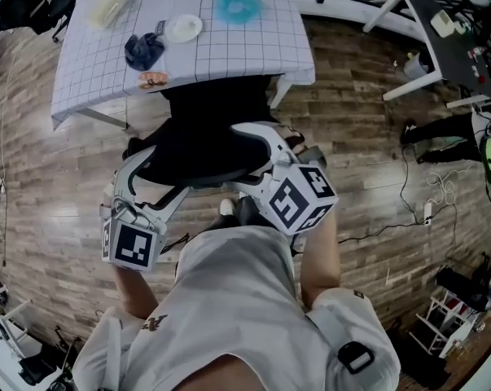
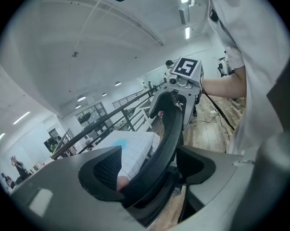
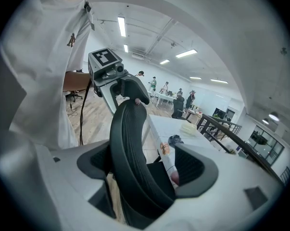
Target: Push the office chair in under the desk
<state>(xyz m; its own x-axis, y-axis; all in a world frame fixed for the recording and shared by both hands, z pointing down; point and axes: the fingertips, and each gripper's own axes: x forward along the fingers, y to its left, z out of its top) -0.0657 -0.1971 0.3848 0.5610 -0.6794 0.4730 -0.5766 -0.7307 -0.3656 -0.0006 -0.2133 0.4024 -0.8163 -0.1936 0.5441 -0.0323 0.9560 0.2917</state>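
The person stands right behind the chair (image 1: 203, 151), a gripper on each side of its backrest. The left gripper (image 2: 152, 170) has its jaws clenched on the backrest's left edge, and the right gripper (image 3: 145, 166) grasps the right edge the same way. The chair faces the desk (image 1: 237, 55), its seat front tucked just under the near edge and the backrest clear of it. On the checked cloth lie a plate (image 1: 182, 28) and a dark bundle (image 1: 143, 50)
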